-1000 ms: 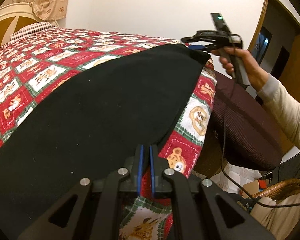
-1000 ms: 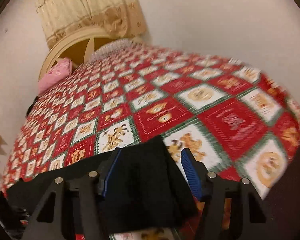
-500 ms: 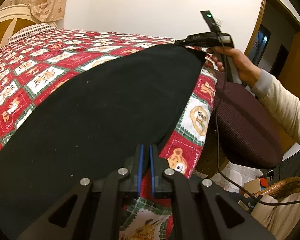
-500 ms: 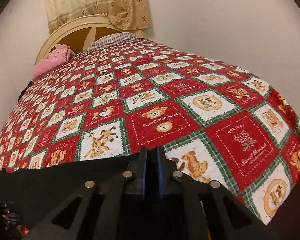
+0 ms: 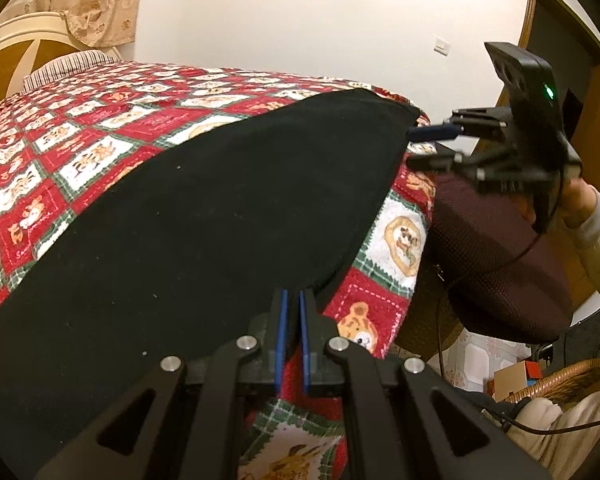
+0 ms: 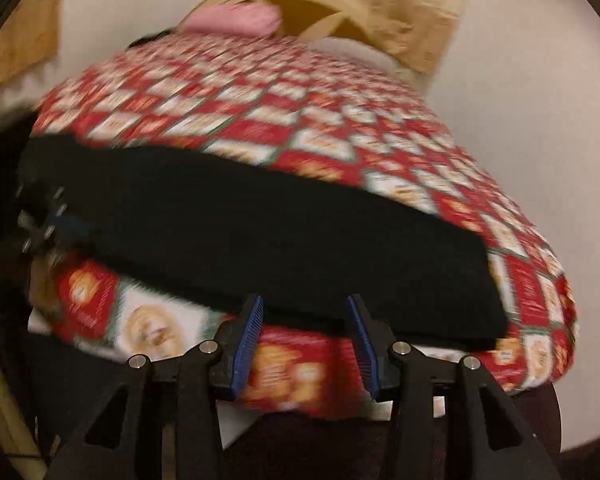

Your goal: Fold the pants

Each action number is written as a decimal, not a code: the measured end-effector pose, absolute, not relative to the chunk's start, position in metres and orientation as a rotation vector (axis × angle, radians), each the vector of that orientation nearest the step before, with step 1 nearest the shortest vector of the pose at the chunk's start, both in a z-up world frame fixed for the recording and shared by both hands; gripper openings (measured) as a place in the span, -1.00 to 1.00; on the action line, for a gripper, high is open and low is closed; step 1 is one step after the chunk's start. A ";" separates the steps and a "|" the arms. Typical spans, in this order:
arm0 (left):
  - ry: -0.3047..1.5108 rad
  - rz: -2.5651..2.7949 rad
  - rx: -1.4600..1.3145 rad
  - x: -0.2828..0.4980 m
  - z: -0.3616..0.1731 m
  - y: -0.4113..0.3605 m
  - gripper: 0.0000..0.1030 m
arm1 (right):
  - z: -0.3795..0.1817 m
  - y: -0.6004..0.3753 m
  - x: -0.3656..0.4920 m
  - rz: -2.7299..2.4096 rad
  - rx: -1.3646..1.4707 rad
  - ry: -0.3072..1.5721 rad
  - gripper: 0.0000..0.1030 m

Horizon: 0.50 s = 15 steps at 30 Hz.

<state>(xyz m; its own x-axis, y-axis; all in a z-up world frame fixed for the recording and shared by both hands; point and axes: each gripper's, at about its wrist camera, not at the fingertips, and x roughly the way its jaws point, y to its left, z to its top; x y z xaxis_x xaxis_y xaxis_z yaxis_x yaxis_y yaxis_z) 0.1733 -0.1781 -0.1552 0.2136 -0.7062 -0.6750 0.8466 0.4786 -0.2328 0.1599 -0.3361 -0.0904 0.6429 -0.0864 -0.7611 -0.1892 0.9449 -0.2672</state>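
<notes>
The black pants [image 5: 204, 216] lie flat as a long band on the red patchwork bedspread [image 5: 80, 140], near the bed's foot edge. My left gripper [image 5: 291, 300] is shut at the pants' near edge; I cannot tell whether cloth is between the pads. My right gripper [image 6: 305, 312] is open and empty, just off the pants' [image 6: 260, 232] long edge. It also shows in the left wrist view [image 5: 424, 146], open beside the far corner of the pants. The left gripper shows blurred at the far left of the right wrist view [image 6: 60, 224].
A dark maroon padded seat [image 5: 496, 248] stands against the bed's foot. A wicker basket [image 5: 564, 380] and boxes are on the floor at right. A pink pillow [image 6: 236, 20] and the headboard [image 6: 320, 8] are at the bed's far end. A doorway is at the right.
My right gripper has opened, let go of the pants' corner and drawn back off the bed edge, turning to face along the pants. My left gripper has stayed shut in place.
</notes>
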 end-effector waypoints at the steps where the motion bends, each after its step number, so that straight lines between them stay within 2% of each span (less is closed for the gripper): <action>1: 0.813 -1.086 0.205 0.173 -0.155 -0.178 -0.87 | -0.096 -0.326 0.160 0.076 -0.367 0.877 -0.12; 10: 0.839 -1.119 0.173 0.181 -0.156 -0.177 -0.87 | -0.120 -0.278 0.167 0.178 -0.537 0.866 -0.12; 15: 0.847 -1.129 0.156 0.184 -0.156 -0.178 -0.87 | -0.123 -0.268 0.170 0.196 -0.536 0.843 -0.12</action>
<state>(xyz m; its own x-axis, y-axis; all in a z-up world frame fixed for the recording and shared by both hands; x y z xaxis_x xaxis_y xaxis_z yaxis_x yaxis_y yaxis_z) 0.1842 -0.1782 -0.1563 0.1601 -0.7306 -0.6638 0.8417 0.4524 -0.2949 0.1704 -0.2685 -0.1226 0.6566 -0.0435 -0.7530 -0.3705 0.8510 -0.3722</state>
